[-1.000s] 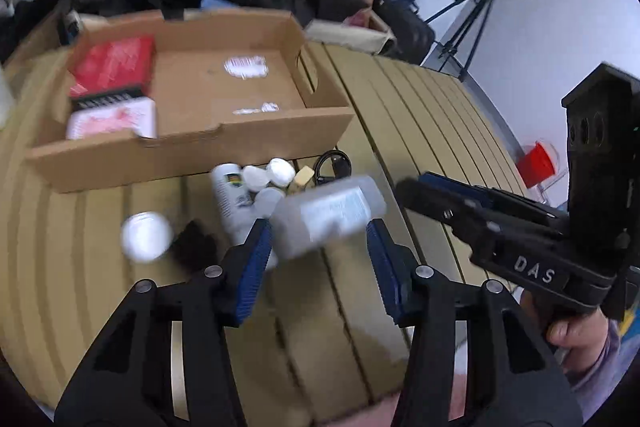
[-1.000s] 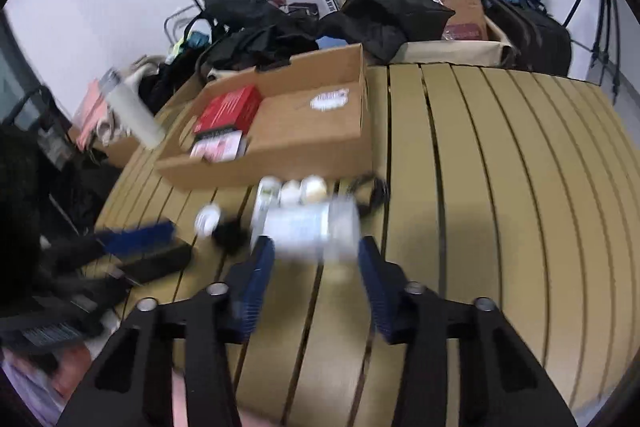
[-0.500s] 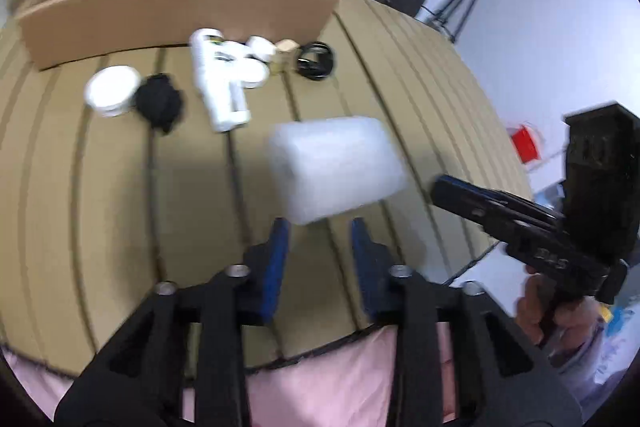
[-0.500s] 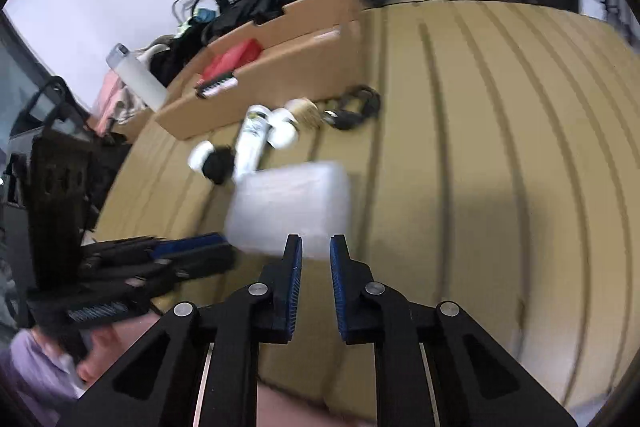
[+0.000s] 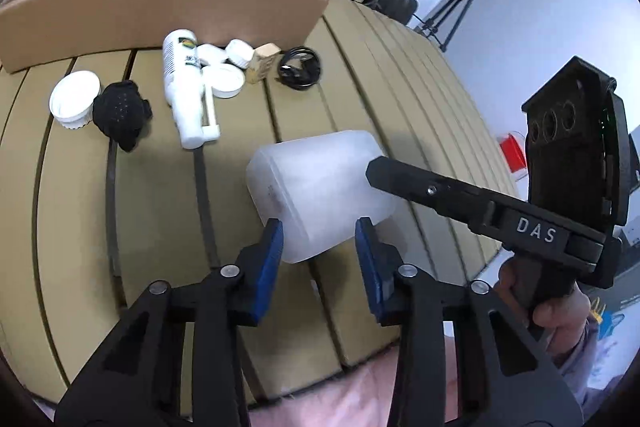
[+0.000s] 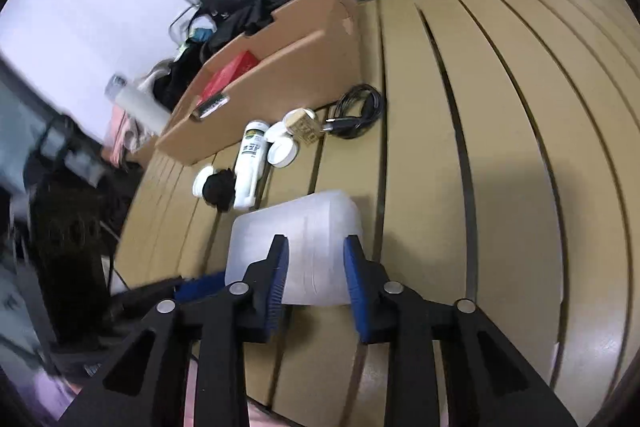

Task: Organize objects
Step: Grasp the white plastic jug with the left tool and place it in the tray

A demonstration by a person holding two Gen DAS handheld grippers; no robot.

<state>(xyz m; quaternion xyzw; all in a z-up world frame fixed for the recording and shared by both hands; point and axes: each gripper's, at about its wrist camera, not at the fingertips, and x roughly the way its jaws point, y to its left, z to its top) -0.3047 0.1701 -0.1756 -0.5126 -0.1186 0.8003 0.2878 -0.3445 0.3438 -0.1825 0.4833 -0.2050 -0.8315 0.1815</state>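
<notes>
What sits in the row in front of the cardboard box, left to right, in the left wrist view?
White lid → black knitted item → white tube → small wooden block → coiled black cable.

A translucent white plastic container (image 5: 320, 191) lies on a slatted tan table (image 5: 72, 227). The left gripper (image 5: 319, 241) is closing, its 2 blue pads flanking the container's near end. The right gripper's finger (image 5: 404, 181) crosses its far side.

The jug (image 5: 320, 191) lies on the table (image 5: 72, 267), with the small items (image 5: 192, 83) and the box (image 5: 160, 11) behind it
</notes>
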